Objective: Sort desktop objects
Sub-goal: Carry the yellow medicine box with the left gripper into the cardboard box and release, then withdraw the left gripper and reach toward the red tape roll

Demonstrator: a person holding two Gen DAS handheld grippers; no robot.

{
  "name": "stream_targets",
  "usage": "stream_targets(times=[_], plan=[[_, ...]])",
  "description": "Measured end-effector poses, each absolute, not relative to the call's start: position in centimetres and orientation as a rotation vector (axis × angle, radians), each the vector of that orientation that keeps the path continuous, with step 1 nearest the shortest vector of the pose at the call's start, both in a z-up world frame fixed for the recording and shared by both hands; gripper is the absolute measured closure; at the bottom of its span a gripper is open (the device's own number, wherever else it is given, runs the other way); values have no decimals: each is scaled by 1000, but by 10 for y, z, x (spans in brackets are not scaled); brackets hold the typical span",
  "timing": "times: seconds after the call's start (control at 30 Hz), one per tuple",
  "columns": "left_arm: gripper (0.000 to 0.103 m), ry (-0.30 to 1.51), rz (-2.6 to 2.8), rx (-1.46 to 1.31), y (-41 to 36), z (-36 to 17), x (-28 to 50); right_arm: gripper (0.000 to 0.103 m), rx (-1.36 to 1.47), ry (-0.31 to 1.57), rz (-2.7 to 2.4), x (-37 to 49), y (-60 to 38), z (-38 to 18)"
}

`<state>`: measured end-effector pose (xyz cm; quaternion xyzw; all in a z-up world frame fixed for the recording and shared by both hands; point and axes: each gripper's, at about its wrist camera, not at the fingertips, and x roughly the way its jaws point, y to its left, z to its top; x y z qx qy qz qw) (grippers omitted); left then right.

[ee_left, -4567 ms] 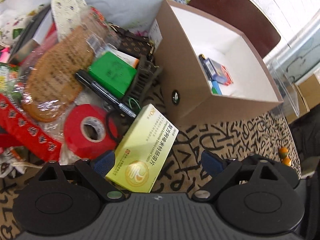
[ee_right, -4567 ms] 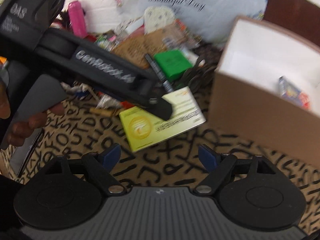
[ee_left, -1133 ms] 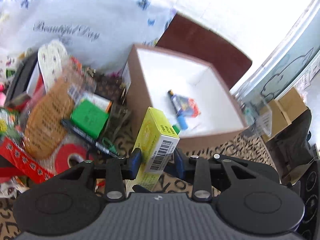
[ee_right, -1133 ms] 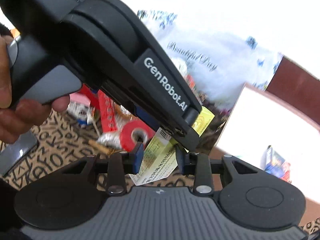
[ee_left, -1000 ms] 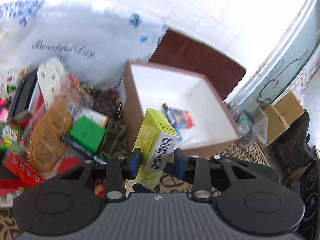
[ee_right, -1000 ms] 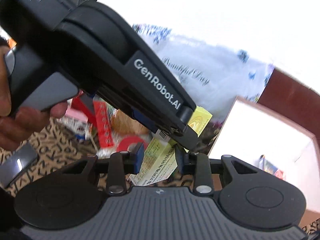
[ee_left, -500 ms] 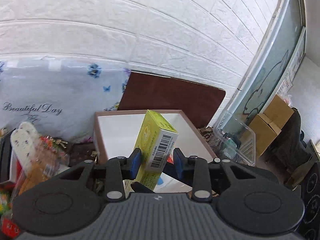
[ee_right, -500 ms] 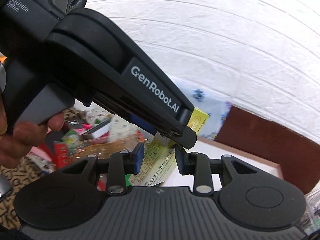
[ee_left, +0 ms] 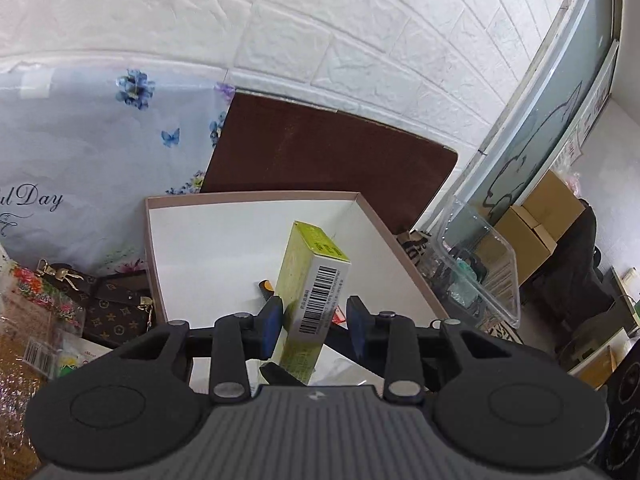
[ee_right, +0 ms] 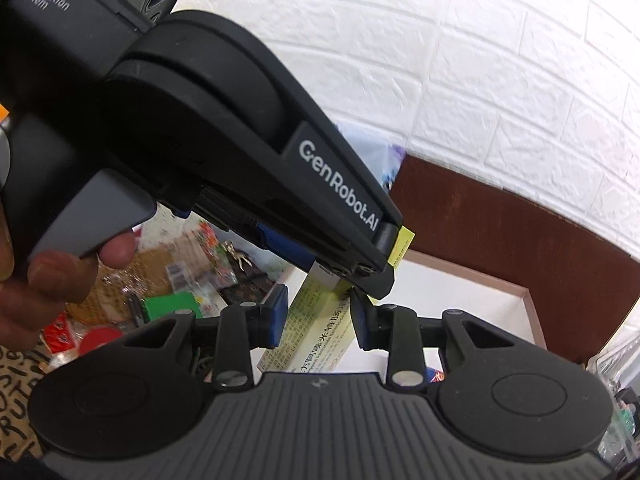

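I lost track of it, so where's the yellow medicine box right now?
In both wrist views the yellow medicine box stands upright between the fingers of both grippers, over the open white-lined box.

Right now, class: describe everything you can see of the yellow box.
The yellow box is a slim cardboard carton, yellow-green with a white barcoded end and black print. It stands tilted over the open brown storage box, between the fingers of the left gripper. The right gripper flanks its lower part too.
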<state>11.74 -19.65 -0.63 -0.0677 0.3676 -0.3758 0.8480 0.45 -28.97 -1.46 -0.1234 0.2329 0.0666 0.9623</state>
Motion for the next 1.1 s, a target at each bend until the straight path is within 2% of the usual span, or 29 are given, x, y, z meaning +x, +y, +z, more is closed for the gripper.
stream_targets(times=[0.07,0.13,0.17,0.2,0.23,0.3,0.47,0.93,1.0,1.1], plan=[[64,790,-785,-138,-199,-13,126,70,-247,485,130,13,-291,-20],[43,806,-782,-136,-200,-19,132,69,-242,504,128,22,-293,-25],[21,813,-770,-133,-200,-21,134,66,-245,517,125,27,-293,-29],[12,813,-754,-131,-200,-23,135,53,-251,529,120,31,-292,-32],[11,807,-746,-133,-198,-24,135,48,-255,542,112,35,-292,-34],[10,819,-743,-139,-195,-27,137,31,-250,551,98,39,-293,-38],[10,863,-697,-160,-184,-35,138,22,-245,568,89,41,-293,-44],[9,875,-659,-148,-173,-35,122,20,-235,590,85,28,-293,-36],[9,869,-654,-143,-171,-33,119,16,-238,589,81,26,-293,-34],[9,866,-641,-136,-168,-31,114,16,-240,582,80,22,-293,-29]])
